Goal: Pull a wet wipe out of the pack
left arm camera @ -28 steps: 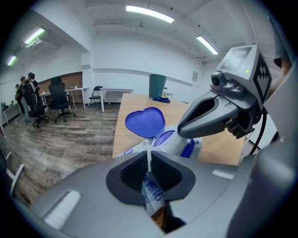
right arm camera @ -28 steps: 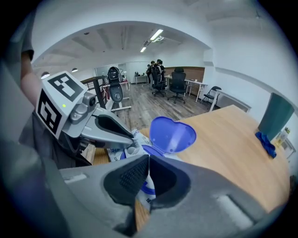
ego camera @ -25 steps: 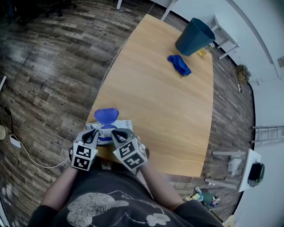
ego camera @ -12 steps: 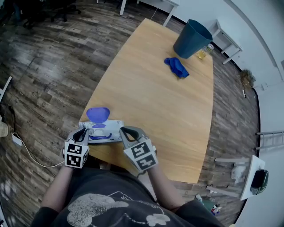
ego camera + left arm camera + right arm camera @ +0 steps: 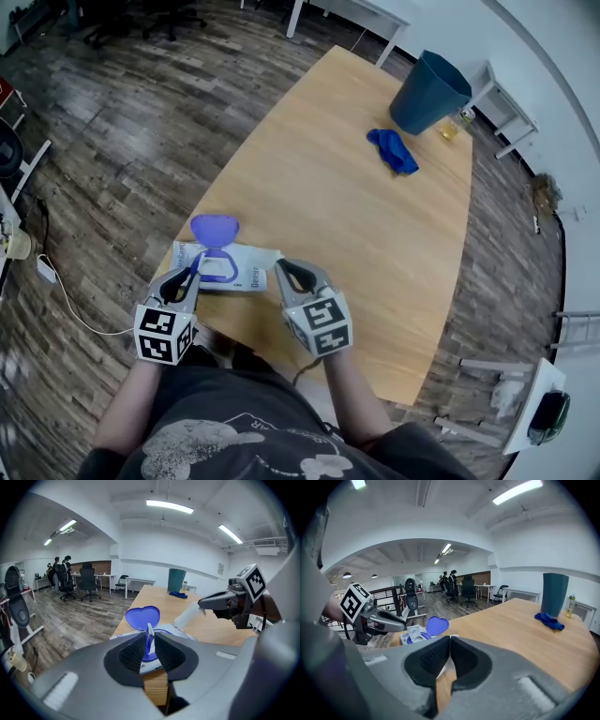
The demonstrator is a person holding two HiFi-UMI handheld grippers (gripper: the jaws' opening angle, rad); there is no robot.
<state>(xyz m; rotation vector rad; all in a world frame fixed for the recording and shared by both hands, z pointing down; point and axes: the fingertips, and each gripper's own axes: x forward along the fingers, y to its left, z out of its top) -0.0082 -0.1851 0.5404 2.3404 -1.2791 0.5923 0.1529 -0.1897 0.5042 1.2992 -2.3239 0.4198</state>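
The wet wipe pack [image 5: 246,272] lies near the table's front edge, its purple lid [image 5: 214,228] flipped open. My left gripper [image 5: 193,267] is at the pack's blue opening. Its jaws are opening, with a thin blue and white edge of the opening [image 5: 149,637] standing free between them. My right gripper [image 5: 281,267] is beside the pack's right end, shut on a white wet wipe [image 5: 187,615] that stretches from the pack to its tips [image 5: 201,604]. In the right gripper view the wipe [image 5: 444,670] shows just under the closed jaws.
A blue bin [image 5: 429,94], a small bottle [image 5: 452,127] and a crumpled blue cloth [image 5: 394,150] sit at the far end of the wooden table [image 5: 375,244]. The table's near edge is right under both grippers. A cable [image 5: 75,323] lies on the floor at left.
Both grippers were together at the pack's opening. The right one has moved off to the right with the wipe trailing from the pack; the left has lifted slightly at the opening.
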